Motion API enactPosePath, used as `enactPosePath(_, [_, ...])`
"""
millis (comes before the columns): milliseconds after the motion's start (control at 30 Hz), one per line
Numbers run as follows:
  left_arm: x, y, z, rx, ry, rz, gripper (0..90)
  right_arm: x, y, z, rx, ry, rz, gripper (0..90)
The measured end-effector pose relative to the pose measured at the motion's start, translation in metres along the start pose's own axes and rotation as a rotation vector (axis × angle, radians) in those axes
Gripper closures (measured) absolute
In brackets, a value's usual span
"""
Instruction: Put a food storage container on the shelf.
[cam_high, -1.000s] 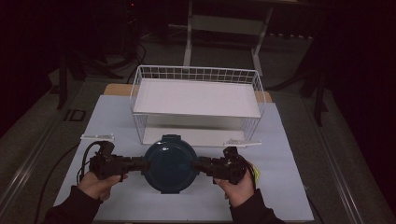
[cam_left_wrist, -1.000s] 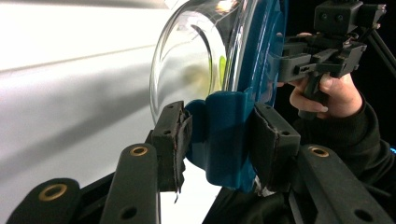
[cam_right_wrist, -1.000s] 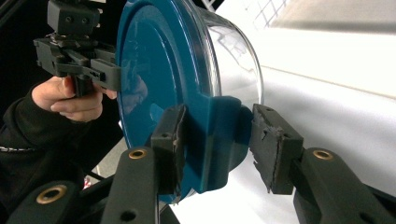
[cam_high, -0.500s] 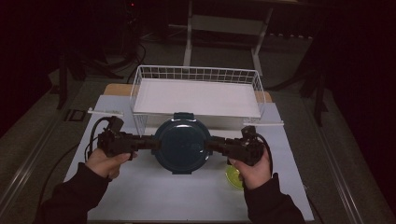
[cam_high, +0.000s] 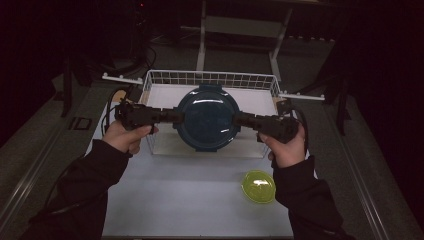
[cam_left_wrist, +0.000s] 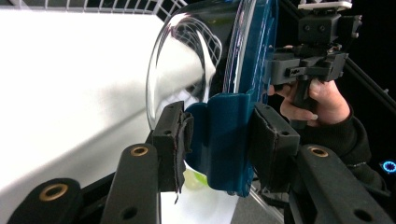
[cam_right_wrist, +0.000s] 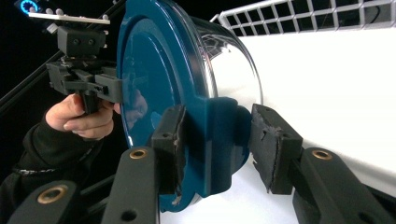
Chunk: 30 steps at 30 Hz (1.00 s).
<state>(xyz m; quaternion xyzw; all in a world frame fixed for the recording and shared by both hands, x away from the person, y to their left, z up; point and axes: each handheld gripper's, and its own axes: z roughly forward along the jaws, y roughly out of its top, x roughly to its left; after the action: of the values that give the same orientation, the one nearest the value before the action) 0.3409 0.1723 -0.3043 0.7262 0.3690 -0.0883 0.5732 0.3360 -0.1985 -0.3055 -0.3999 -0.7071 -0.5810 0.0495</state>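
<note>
A round container (cam_high: 207, 117) with a dark blue lid and a clear glass bowl hangs in the air over the front part of the white wire basket (cam_high: 210, 78). My left gripper (cam_high: 177, 116) is shut on the blue clip tab at its left side, and my right gripper (cam_high: 239, 119) on the tab at its right side. In the left gripper view the tab (cam_left_wrist: 226, 140) sits between the pads of the left gripper (cam_left_wrist: 219, 135). The right gripper view has the other tab (cam_right_wrist: 219, 140) between the pads of the right gripper (cam_right_wrist: 217, 140).
The basket stands at the back of the white table top (cam_high: 190, 200). A small yellow-green bowl (cam_high: 258, 186) lies on the table near the front right, below the person's right forearm. Dark floor and stand legs surround the table.
Both hands have lifted the container together off the table and carried it away from the person, so it now hangs over the basket. The yellow-green bowl has come into sight.
</note>
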Motion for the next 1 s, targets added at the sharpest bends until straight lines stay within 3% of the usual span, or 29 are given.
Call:
enactPosePath(267, [0.014,0.018,0.013,-0.013,0.008,-0.019,57.6,-0.017,0.020,0.003,-0.003,-0.008,0.025,56.7])
enactPosePath(633, [0.036,0.017,0.032,-0.023,0.014,-0.077,57.2,-0.044,0.021,0.010,0.002,-0.023,0.083,56.8])
enactPosePath(733, [0.040,0.016,0.036,-0.025,0.030,-0.080,57.0,-0.048,0.022,0.012,0.006,-0.030,0.093,56.7])
enactPosePath(1000, [0.047,0.018,0.037,-0.029,0.011,-0.103,56.5,-0.050,0.026,0.015,0.004,-0.038,0.090,56.9])
